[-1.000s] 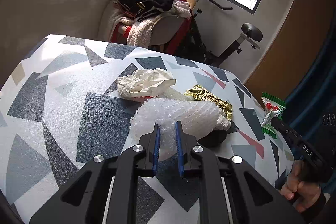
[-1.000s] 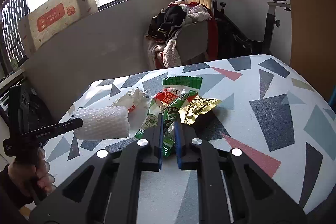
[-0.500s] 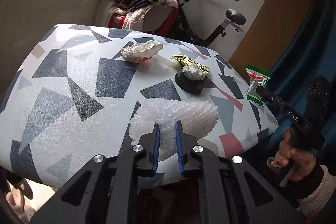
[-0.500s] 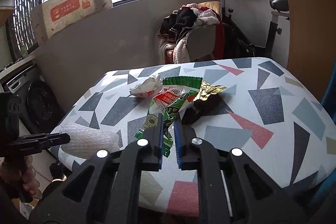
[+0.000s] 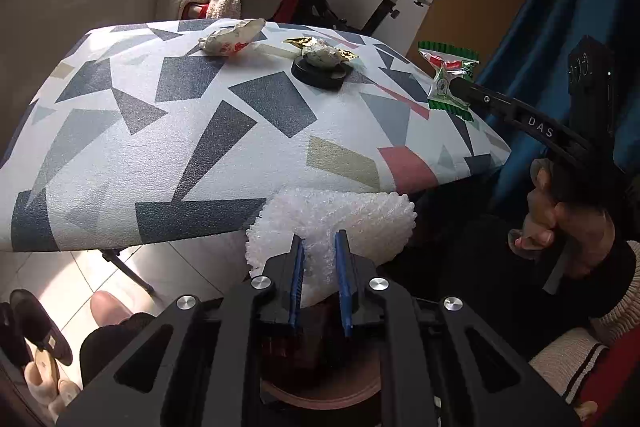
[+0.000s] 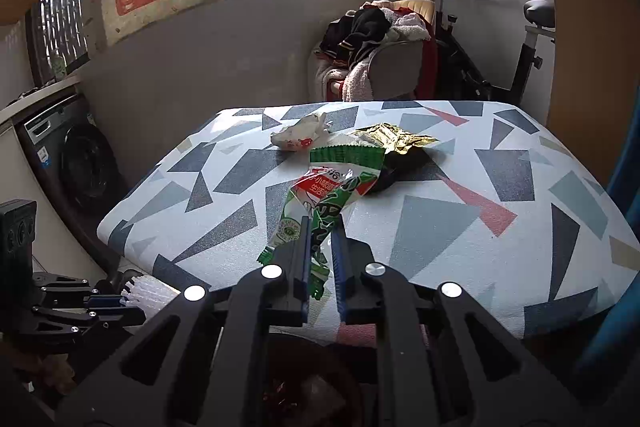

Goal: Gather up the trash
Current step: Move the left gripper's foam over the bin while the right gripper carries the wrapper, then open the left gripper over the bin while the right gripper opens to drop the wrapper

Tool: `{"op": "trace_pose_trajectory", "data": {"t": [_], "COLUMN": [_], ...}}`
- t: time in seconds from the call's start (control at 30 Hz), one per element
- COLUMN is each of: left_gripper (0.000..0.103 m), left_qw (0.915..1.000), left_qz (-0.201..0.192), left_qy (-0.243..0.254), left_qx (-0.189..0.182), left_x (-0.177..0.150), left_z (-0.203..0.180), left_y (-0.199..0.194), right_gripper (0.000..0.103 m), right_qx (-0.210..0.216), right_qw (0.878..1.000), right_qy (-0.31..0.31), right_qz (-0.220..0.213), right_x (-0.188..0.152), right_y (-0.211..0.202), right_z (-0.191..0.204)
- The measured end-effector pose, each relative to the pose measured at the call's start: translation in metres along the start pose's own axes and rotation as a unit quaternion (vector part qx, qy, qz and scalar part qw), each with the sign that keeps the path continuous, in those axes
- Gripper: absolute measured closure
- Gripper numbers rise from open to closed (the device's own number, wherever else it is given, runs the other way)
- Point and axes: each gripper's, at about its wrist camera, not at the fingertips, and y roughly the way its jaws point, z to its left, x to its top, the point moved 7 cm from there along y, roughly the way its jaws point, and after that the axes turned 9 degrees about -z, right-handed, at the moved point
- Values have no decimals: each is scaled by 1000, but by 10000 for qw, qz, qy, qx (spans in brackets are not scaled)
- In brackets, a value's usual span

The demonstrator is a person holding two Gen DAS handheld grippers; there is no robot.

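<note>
Two bits of trash held over the bin

Left wrist view: left gripper (image 5: pixel 320 259) squeezed tight on white foam net (image 5: pixel 332 223), off the table (image 5: pixel 168 131) edge, above a brown bin (image 5: pixel 320 379). Could snag on the pads when let go, being soft and springy. Right wrist view: right gripper (image 6: pixel 320 247) pinched shut on green snack wrapper (image 6: pixel 320 203), brown bin (image 6: pixel 308 387) below. Could drift and miss, being so light. Still on the table: crumpled paper (image 6: pixel 298 135), gold wrapper (image 6: pixel 394 137).

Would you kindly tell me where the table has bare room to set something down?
The near half of the table, up to its front edge, is bare. The far middle is crowded: crumpled paper, gold wrapper and black dish cluster together.
</note>
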Motion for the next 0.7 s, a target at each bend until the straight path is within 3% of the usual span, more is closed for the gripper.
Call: {"op": "trace_pose_trajectory", "data": {"t": [0.23, 0.4, 0.6, 0.7], "left_gripper": [82, 51, 33, 30], "left_qw": [9997, 9998, 9980, 9959], "left_qz": [202, -185, -469, -610], "left_qy": [-48, 59, 225, 310], "left_qx": [-135, -13, 360, 594], "left_x": [-15, 0, 7, 4], "left_z": [-7, -5, 2, 8], "left_y": [10, 3, -6, -9], "right_gripper": [90, 89, 89, 89], "right_qx": [5, 37, 297, 447], "right_qw": [9999, 9995, 9964, 9937], "right_qy": [-1, -31, -420, -539], "right_qz": [130, 297, 677, 875], "right_x": [-12, -31, -65, -81], "right_y": [-3, -4, -4, -4], "right_z": [0, 3, 17, 24]}}
